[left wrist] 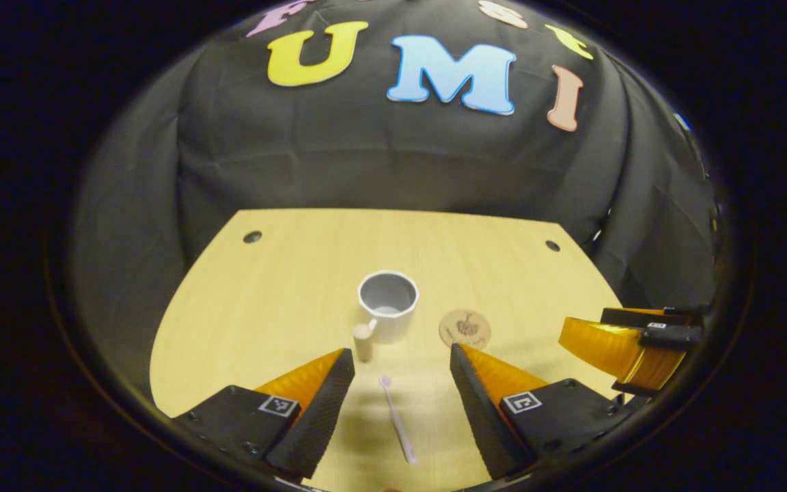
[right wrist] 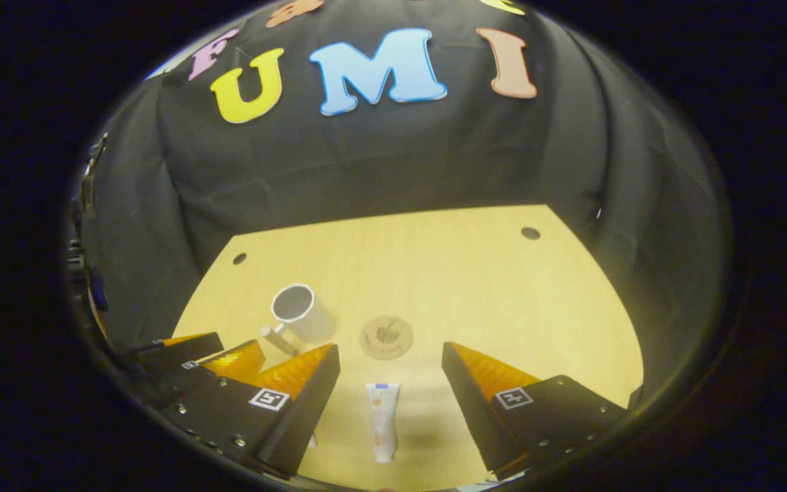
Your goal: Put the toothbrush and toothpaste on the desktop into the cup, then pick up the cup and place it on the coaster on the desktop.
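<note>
So we're right at the start here: nothing's in the cup [left wrist: 388, 305] yet. It sits upright around the middle of the desk [left wrist: 284, 287], handle pointing toward the near edge, and it's empty as far as we can see. The coaster [left wrist: 464, 329] lies flat just beside it, toward the right edge. The toothbrush [left wrist: 397, 418] lies on the desk close to the near edge, and our left gripper [left wrist: 402, 400] hangs over it with its jaws spread wide, one on either side, not touching it. Same deal on the other side: the right gripper [right wrist: 390, 403] is splayed apart over the toothpaste [right wrist: 382, 420], which lies flat near the near edge, gripping nothing.

What worries us:

- That toothbrush is thin and lies flat, so the fingers could close above it or just skid it along the wood.
- The brush lies roughly along the line of the fingers, so we'd grab it end-on and it may swing once lifted.
- The tube is soft, so a hard squeeze near the cap could pop it out sideways.
- Both grippers sit near each other, and they head for the same cup. They could bump.
- A long brush tipping into a light cup could knock it over, or nudge it onto the coaster early.
</note>
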